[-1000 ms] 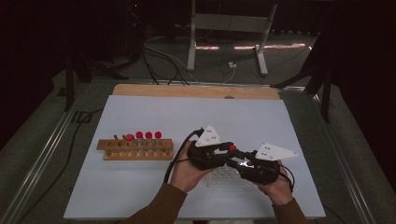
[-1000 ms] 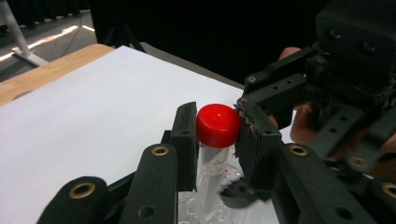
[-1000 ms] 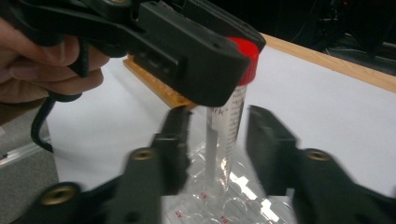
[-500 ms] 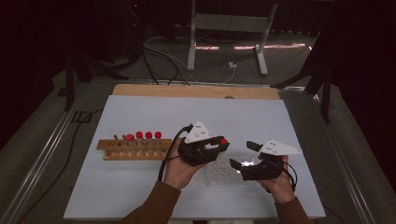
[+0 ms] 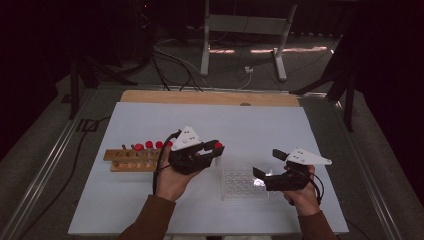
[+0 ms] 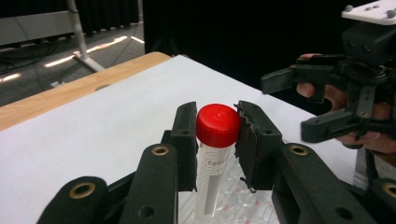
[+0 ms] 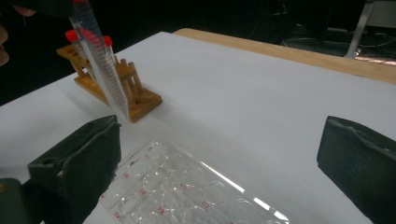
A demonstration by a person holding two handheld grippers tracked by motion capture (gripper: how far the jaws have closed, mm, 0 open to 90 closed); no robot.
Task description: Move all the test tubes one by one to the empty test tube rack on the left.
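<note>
- Our left gripper (image 5: 216, 148) is clamped on a clear tube (image 6: 211, 177) just under its red cap (image 6: 218, 125); in the left gripper view the pads press it from both sides.
- The tube hangs down from those jaws, its tip above the white table (image 5: 260, 125), just beside the near-left edge of the clear well plate (image 5: 243, 183).
- Our right gripper (image 5: 267, 165) has just been opening; its jaws stand wide apart with nothing between them, over the plate's right side.
- Beyond the left gripper, on its far side from the plate, a wooden rack (image 5: 131, 160) holds more red-capped tubes (image 5: 148, 145).
</note>
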